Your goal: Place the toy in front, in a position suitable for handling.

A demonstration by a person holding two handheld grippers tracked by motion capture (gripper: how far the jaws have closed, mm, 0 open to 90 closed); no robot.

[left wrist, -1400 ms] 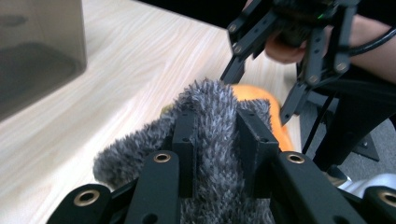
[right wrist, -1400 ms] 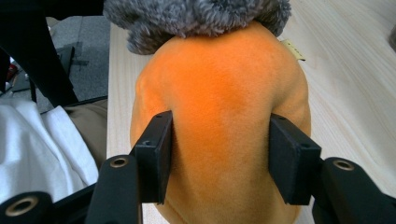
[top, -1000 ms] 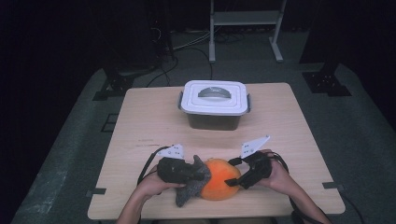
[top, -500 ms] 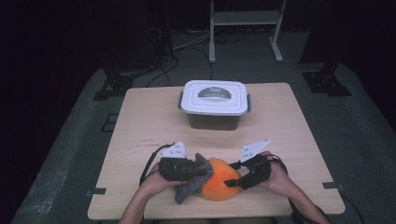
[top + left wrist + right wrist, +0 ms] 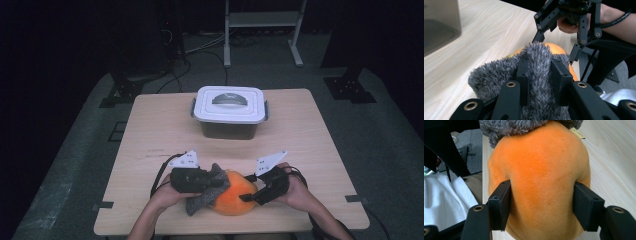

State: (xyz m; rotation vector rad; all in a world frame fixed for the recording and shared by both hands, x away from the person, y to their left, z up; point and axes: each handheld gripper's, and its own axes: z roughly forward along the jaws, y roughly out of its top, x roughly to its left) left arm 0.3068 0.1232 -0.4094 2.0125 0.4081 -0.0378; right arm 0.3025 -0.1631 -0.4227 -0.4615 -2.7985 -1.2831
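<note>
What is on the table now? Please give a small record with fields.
toy: orange plush body with grey fuzzy part, at the table's near edge
left tongs: shut on the grey fuzzy part
right tongs: jaws have just been closing, pads press the orange plush body on both sides
box: lidded container, white lid on, farther back, untouched
</note>
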